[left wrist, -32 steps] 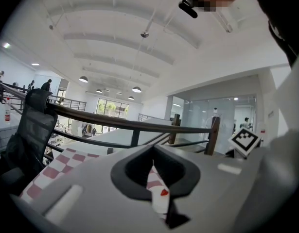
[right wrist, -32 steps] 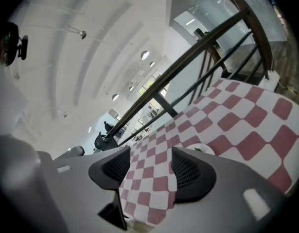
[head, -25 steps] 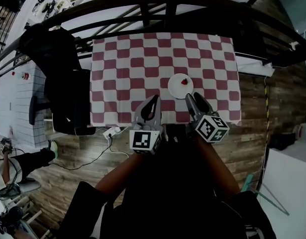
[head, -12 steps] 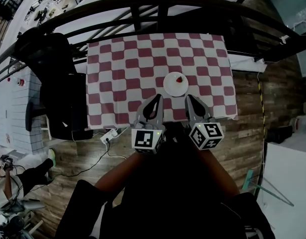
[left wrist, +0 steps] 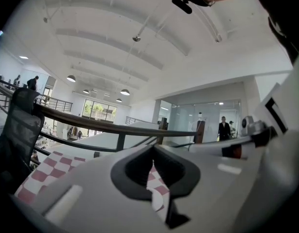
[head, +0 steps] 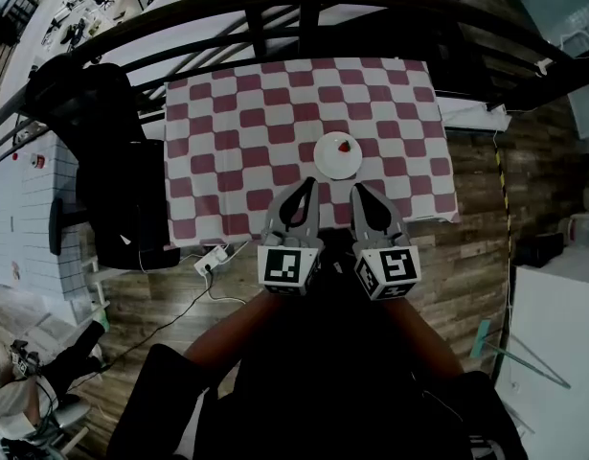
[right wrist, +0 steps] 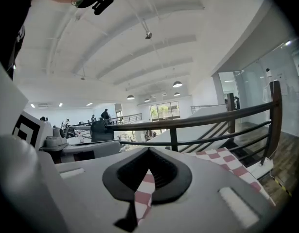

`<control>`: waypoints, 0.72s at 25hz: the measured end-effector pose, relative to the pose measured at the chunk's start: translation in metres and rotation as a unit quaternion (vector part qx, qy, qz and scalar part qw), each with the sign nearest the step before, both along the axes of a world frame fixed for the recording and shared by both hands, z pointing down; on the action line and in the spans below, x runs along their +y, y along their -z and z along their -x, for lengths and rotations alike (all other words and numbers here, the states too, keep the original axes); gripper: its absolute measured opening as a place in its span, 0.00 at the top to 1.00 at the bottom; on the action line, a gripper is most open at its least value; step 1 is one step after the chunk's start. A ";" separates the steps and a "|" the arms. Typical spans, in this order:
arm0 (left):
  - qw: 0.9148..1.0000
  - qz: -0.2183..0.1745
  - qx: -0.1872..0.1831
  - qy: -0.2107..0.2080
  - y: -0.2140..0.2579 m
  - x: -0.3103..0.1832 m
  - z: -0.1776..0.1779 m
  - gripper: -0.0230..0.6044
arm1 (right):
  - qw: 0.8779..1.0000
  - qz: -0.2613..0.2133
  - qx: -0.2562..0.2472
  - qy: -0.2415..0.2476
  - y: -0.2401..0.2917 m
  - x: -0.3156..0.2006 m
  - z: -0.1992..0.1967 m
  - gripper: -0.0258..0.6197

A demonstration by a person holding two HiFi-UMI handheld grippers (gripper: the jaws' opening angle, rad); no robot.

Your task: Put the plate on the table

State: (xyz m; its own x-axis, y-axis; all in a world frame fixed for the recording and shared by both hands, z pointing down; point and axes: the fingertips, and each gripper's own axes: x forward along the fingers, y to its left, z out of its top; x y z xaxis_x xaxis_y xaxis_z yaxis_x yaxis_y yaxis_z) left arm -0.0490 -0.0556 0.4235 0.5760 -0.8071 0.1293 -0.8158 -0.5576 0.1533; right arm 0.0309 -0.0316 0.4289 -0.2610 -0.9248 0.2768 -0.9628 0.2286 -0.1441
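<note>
A small white plate with a red morsel on it rests on the red-and-white checkered table, right of its middle. Both grippers hover side by side over the table's near edge, just short of the plate. My left gripper is shut with nothing in it, and my right gripper is shut and empty too. In the left gripper view the jaws meet at their tips with checkered cloth showing through the gap behind. The right gripper view shows the same for its jaws.
A black chair draped with dark cloth stands at the table's left end. A black curved railing runs behind the table. A power strip with a cable lies on the wooden floor near the table's front left corner.
The right gripper's jaws have closed. Both grippers have drawn closer together in front of the plate. The plate has stayed where it was on the cloth.
</note>
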 end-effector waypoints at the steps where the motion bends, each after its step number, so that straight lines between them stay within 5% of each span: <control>1: 1.000 -0.002 0.000 -0.003 0.000 0.002 -0.001 0.95 | 1.000 -0.001 0.001 0.000 0.000 0.002 0.002 0.96; 18: 1.000 -0.014 -0.011 -0.019 0.000 0.021 -0.007 0.95 | 0.999 -0.009 0.019 0.033 0.003 0.008 0.035 0.96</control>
State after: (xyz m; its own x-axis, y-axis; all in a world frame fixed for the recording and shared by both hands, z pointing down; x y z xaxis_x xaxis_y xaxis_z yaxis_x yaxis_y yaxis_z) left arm -0.0420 -0.0347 0.4234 0.6033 -0.7885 0.1195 -0.7972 -0.5920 0.1187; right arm -0.0036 -0.0240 0.4262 -0.3115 -0.9107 0.2712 -0.9501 0.2942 -0.1035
